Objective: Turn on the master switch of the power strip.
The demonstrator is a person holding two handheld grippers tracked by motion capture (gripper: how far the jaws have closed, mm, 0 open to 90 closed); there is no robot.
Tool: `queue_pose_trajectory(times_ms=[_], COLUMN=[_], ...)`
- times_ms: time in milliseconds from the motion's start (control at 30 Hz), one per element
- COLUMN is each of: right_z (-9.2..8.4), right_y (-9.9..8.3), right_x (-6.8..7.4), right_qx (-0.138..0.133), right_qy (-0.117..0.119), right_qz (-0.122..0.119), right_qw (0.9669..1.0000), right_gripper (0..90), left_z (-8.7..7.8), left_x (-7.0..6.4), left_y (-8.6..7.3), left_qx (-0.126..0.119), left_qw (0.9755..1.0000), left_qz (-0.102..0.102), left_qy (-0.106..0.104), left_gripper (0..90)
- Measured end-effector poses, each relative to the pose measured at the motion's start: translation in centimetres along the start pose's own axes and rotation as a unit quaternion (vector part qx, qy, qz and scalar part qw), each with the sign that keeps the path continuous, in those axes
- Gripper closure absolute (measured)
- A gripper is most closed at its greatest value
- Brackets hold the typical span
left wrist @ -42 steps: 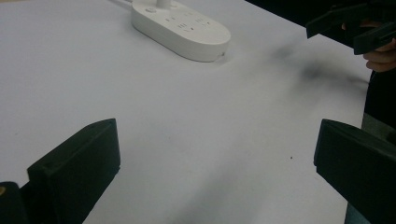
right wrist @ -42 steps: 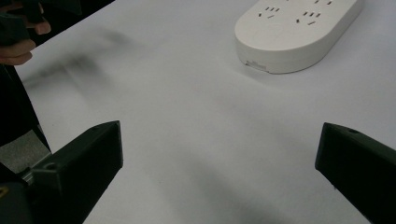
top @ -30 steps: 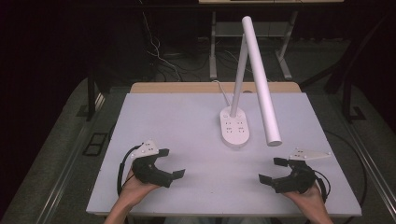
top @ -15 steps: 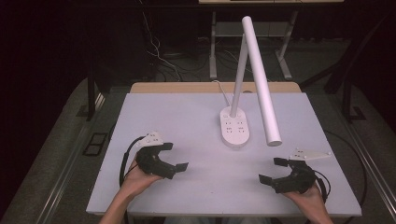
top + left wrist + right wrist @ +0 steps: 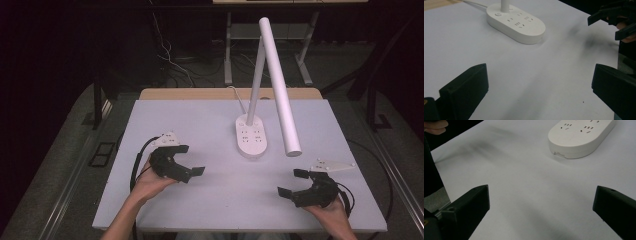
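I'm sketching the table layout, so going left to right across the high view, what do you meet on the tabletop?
left gripper → lamp base with sockets → lamp head tube → right gripper, all above the white table.

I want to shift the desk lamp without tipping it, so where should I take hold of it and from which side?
Probably grip the upright stem low, just above the oval socket base, coming from the left with the left gripper. The stem is thin enough for the open fingers, and the slanted lamp head hangs over the right side, crowding that approach.
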State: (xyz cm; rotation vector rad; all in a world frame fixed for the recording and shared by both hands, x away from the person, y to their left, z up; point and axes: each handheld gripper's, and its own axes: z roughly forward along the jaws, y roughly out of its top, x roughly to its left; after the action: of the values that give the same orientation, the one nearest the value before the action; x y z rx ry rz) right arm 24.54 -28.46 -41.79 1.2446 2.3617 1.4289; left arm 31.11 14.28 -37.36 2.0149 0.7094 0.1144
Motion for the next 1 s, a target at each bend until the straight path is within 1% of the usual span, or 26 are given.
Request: queue_pose_trajectory(times_ms=[200, 633, 667, 933, 1000], right_z=[0.0, -0.1, -0.1, -0.2, -0.3], right_y=[0.0, -0.1, -0.1, -0.1, -0.1], right_x=[0.1, 0.0, 0.0, -0.1, -0.1], right_qx=[0.001, 0.001, 0.002, 0.000, 0.000], right_qy=[0.001, 0.000, 0.001, 0.001, 0.002], right_qz=[0.000, -0.002, -0.002, -0.005, 0.000], right_qw=[1.0000, 1.0000, 1.0000, 1.0000, 1.0000], right_gripper=[0.4, 0.4, 0.4, 0.4, 0.4], left_z=[0.4, 1.4, 1.5, 2.1, 2.3], left_x=[0.2, 0.8, 1.0, 1.5, 1.7], left_y=[0.7, 2.2, 2.5, 3.6, 4.0], left_qx=[0.010, 0.023, 0.028, 0.032, 0.033], left_qw=[0.9999, 0.9996, 0.9994, 0.9993, 0.9992], left_qz=[0.004, 0.014, 0.018, 0.021, 0.022], left_qy=[-0.005, -0.005, -0.005, -0.002, -0.002], left_gripper=[0.0, 0.0, 0.0, 0.0, 0.0])
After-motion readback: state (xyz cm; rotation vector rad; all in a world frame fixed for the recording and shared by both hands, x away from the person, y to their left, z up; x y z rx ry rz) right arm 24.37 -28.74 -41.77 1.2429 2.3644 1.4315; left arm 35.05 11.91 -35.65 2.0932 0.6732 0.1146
